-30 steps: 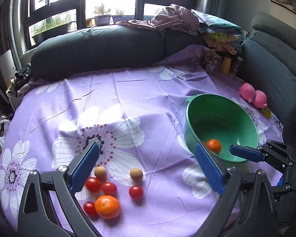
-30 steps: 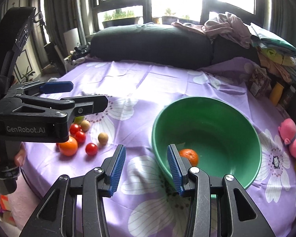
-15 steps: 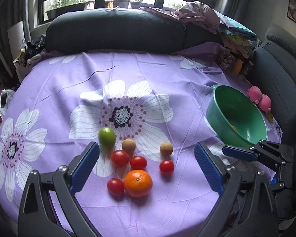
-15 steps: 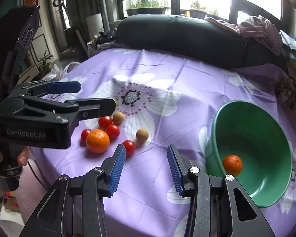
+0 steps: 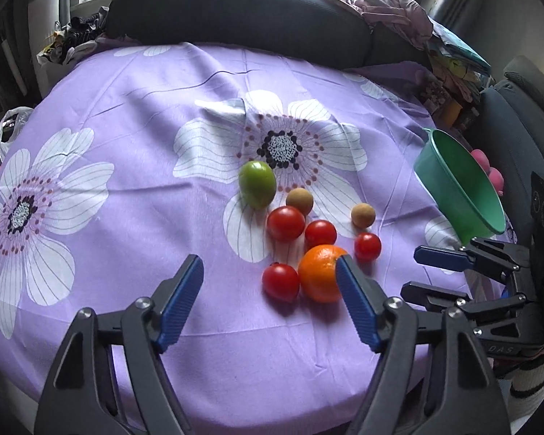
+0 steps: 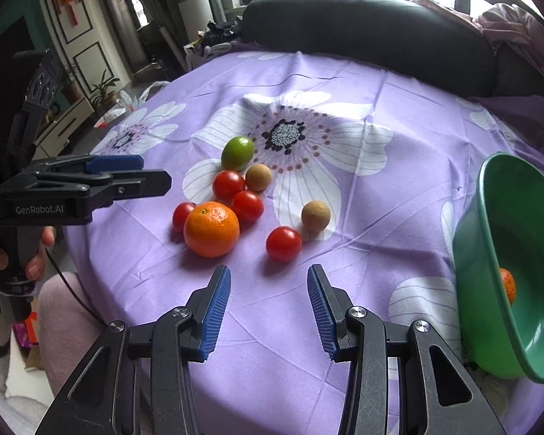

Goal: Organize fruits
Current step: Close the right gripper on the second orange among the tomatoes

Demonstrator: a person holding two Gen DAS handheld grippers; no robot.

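A cluster of fruit lies on the purple flowered cloth: an orange (image 5: 319, 273) (image 6: 211, 229), a green fruit (image 5: 257, 184) (image 6: 237, 153), several red tomatoes (image 5: 285, 223) (image 6: 283, 243) and two brown round fruits (image 5: 363, 214) (image 6: 315, 216). A green bowl (image 5: 460, 188) (image 6: 489, 290) at the right holds another orange (image 6: 506, 285). My left gripper (image 5: 270, 282) is open and empty, just before the cluster. My right gripper (image 6: 268, 293) is open and empty, short of the nearest tomato.
A dark sofa cushion (image 5: 235, 11) lines the table's far side, with piled clothes (image 5: 399, 14) at the right. A pink toy (image 5: 489, 174) lies beyond the bowl. The table's front edge is close below both grippers.
Both grippers have swung left from the bowl toward the fruit cluster and come closer to it. Both stay open and empty.
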